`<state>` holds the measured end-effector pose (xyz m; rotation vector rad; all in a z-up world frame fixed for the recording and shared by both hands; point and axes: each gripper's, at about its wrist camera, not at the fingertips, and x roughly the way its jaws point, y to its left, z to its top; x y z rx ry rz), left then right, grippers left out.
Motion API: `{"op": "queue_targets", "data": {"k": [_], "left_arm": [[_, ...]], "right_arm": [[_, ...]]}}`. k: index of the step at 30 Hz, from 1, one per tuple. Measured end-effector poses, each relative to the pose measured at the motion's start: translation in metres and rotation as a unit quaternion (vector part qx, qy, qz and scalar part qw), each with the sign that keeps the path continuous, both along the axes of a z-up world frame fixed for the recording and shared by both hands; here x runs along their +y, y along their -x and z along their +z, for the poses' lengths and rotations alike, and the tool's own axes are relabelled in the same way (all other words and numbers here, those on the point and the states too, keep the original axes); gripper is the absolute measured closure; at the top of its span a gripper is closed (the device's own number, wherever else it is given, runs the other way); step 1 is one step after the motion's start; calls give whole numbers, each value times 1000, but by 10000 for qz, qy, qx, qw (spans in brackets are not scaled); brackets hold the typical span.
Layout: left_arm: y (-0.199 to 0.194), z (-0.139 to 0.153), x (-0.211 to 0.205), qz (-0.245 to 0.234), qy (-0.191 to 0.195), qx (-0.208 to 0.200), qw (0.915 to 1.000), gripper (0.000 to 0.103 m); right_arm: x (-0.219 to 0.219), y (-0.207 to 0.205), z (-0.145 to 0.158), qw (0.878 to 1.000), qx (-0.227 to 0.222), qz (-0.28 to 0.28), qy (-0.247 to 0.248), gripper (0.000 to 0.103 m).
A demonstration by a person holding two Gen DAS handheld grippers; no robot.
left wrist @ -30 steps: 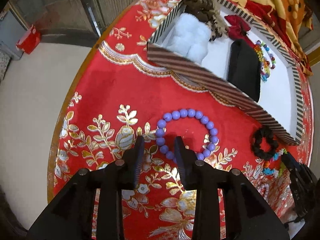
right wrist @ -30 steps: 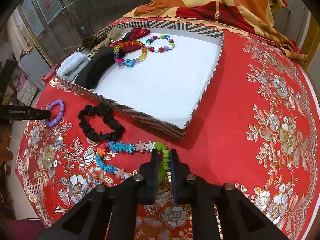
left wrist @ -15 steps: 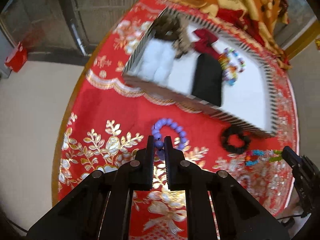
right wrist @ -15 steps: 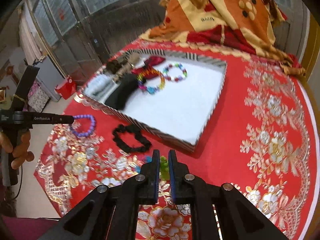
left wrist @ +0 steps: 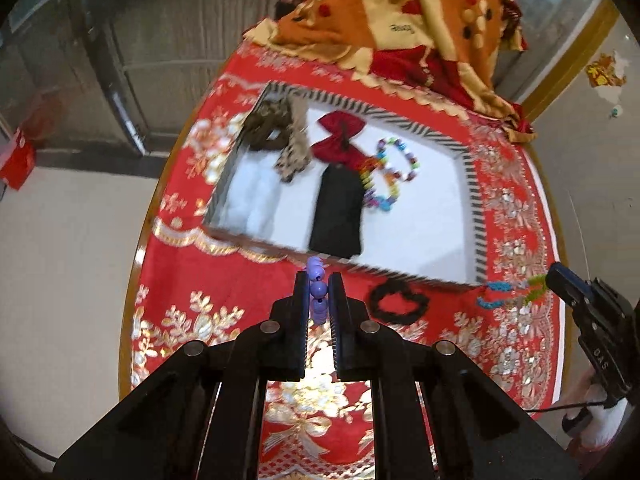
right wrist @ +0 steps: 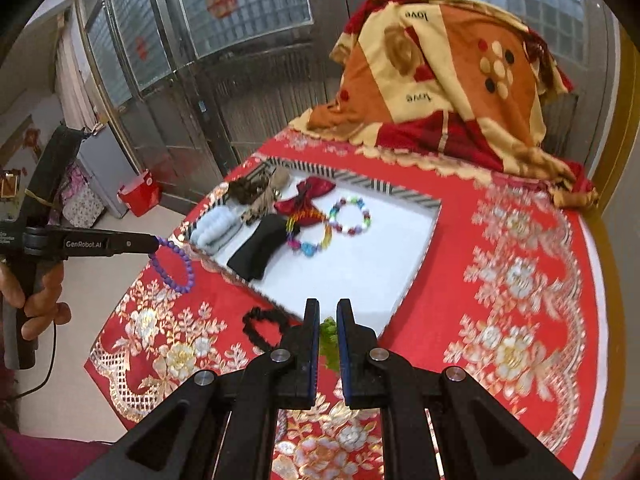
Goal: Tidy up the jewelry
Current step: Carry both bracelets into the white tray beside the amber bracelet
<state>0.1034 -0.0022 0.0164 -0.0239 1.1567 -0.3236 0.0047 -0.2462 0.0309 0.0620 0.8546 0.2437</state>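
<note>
My left gripper (left wrist: 319, 283) is shut on a purple bead bracelet (left wrist: 318, 290), which hangs off the red tablecloth; in the right wrist view the bracelet (right wrist: 173, 267) dangles from the left gripper (right wrist: 154, 242). My right gripper (right wrist: 328, 311) is shut on the green end of a colourful bead string (right wrist: 329, 336). In the left wrist view that string (left wrist: 506, 293) trails from the right gripper (left wrist: 554, 276). The striped tray (left wrist: 473, 200) lies beyond both grippers. It holds a black cloth (left wrist: 338, 212), a red bow (left wrist: 340, 136), two bead bracelets (right wrist: 350, 216) and a white fluffy piece (right wrist: 212, 230).
A black scrunchie (left wrist: 398, 304) lies on the cloth just in front of the tray. An orange and red blanket (right wrist: 448, 92) is heaped at the table's far end. The round table's edge (left wrist: 134, 264) drops to the floor on the left, where a red bin (right wrist: 138, 198) stands.
The left gripper shut on the purple bracelet and lifted it off the cloth. The right gripper rose with the colourful string. Both views now look from higher up.
</note>
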Motion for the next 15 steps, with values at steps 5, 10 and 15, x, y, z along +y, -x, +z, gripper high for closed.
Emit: {"op": "queue_targets", "data": {"k": [5,10,15], "left_arm": [[-11,15,-27,-270,-48,-202,9994,95],[-24,12,-62,-549,-141,-236,9981,95],[-40,-6,-101,-821,-67,-51,9966,95]], "right_arm": [[-4,-21,8,10000,-37,18,52,95],[-10,-51,3,10000,70,-32,34,95],[-16,-85,-11,9996,288,-68,-39,95]]}}
